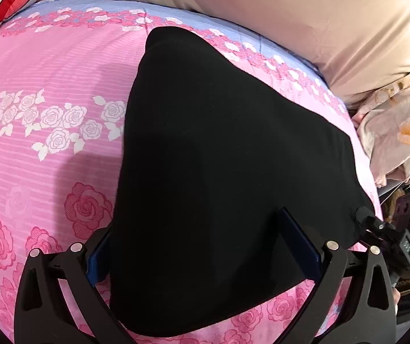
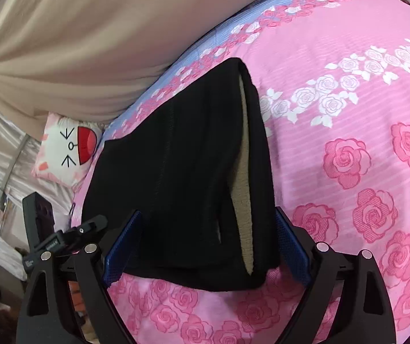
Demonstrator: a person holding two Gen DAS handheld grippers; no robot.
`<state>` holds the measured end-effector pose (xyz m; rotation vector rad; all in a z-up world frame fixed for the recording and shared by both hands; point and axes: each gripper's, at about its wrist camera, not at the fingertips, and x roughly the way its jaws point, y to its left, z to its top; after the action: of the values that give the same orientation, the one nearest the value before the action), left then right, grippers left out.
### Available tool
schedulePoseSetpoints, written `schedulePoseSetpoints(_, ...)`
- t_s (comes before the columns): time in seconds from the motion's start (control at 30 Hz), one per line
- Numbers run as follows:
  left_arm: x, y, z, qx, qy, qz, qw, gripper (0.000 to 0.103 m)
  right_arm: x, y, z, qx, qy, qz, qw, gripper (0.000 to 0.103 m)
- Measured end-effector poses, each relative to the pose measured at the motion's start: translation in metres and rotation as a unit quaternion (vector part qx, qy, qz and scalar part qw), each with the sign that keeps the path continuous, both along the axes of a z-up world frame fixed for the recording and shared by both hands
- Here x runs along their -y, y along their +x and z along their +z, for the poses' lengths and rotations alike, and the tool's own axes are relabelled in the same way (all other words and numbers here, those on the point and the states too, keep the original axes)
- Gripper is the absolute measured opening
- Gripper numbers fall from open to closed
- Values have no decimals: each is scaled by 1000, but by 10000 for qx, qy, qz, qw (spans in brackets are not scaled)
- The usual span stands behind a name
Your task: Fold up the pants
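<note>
Black pants (image 1: 219, 143) lie folded on the pink rose-print bedsheet (image 1: 47, 157). My left gripper (image 1: 194, 223) stands wide open over their near end, a blue pad on each side and the cloth flat between. In the right wrist view the pants (image 2: 182, 157) show a strip of beige fleece lining (image 2: 243, 172) along the right fold. My right gripper (image 2: 207, 213) is open too, straddling the near edge of the pants without pressing on them. A black part of the right-hand tool (image 1: 377, 226) shows at the pants' right edge.
A white cat-face pillow (image 2: 67, 152) lies at one end of the bed and a pale floral blanket (image 1: 400, 132) at the other. Beige fabric (image 1: 291, 14) runs along the far side. The bedsheet (image 2: 348, 86) spreads beyond the pants.
</note>
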<state>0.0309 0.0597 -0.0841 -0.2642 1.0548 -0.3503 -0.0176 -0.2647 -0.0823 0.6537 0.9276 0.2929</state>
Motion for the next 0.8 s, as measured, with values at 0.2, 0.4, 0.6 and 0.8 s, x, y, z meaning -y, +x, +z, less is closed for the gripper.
schedulePoseSetpoints(0.2, 9, -6, 1, 51, 362, 141, 9992, 98, 15, -15, 14, 163, -405, -607, 9972, 87)
schedulePoseSetpoints(0.4, 11, -14, 16, 339, 662, 348, 9966, 98, -34, -10, 83, 1240, -2071, -29, 9704, 32)
schedulePoseSetpoints(0.6, 22, -24, 57, 1402, 1253, 472, 9810, 98, -80, 52, 90, 1221, -2489, 778, 9576, 25)
schedulePoseSetpoints(0.8, 43, 21, 35, 1157, 1976, 375, 9727, 98, -79, 114, 44, 457, -2906, 925, 9513, 11)
